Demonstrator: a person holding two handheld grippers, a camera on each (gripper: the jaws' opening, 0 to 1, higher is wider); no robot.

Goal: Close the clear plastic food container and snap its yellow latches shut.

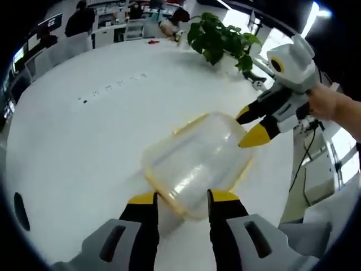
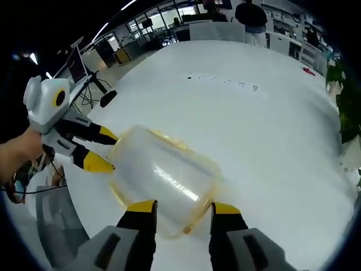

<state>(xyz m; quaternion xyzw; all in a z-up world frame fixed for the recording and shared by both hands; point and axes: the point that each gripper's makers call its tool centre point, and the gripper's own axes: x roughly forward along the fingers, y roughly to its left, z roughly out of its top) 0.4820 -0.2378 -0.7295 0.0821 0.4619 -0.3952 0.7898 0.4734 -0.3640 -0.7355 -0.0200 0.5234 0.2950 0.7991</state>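
A clear plastic container [image 1: 194,161] with a yellow rim lies on the white table [image 1: 84,147], its clear body facing up. My left gripper [image 1: 183,197] is open, and the container's near end sits between its yellow-tipped jaws. My right gripper [image 1: 248,129] comes in from the right, open, with its tips at the container's far end. In the right gripper view the same container [image 2: 163,175] lies just ahead of my open right gripper [image 2: 183,207]. The left gripper [image 2: 101,149] reaches the container's other end from the left, held by a hand [image 2: 20,152].
A green potted plant [image 1: 217,36] stands at the table's far side. Small dark marks [image 2: 223,81] dot the tabletop. People and desks [image 1: 82,20] are beyond the table. A cable [image 1: 302,161] hangs past the table edge on the right.
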